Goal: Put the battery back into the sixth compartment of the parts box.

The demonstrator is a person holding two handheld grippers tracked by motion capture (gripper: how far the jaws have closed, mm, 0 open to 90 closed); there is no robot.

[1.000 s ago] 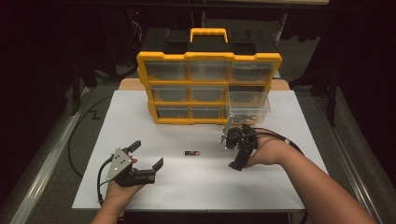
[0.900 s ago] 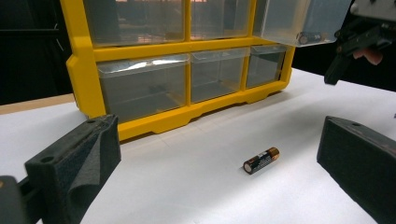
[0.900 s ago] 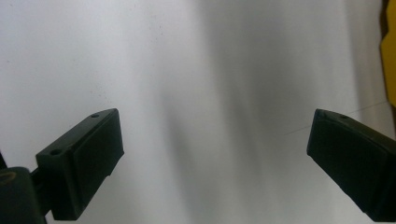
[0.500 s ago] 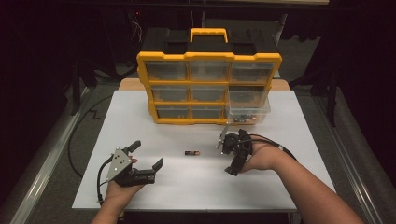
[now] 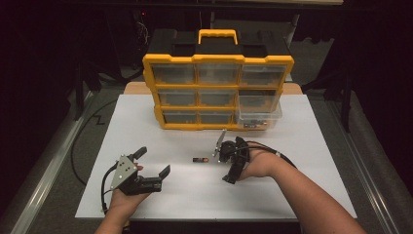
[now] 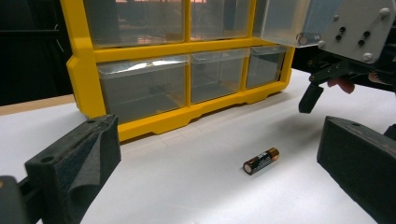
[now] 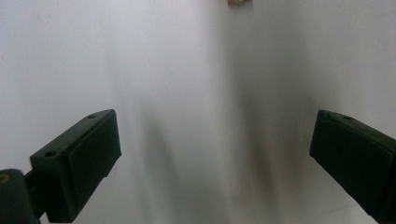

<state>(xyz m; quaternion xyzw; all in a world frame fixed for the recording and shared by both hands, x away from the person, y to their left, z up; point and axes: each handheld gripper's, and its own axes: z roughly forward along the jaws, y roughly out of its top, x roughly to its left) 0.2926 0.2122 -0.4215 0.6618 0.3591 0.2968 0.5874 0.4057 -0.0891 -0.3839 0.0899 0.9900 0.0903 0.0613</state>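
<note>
Battery (image 5: 199, 159), lying flat on the white surface (image 5: 302, 195) in front of the yellow drawer cabinet (image 5: 217, 92), between the left tool (image 5: 152, 163), resting released with jaws wide apart, and the right tool (image 5: 225, 163), just beside the battery, tilted downward, likewise released and gripping nothing.

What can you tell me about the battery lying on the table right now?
The battery is a small cylindrical cell, AA-like in shape, with a black body and a copper-coloured end band; its casing looks glossy. It lies on its side on the white tabletop, in front of the yellow drawer organizer and between the two grippers. Nothing touches it but the table. The right gripper hovers close beside it, fingers spread, and the left gripper rests farther off, also open.
</note>
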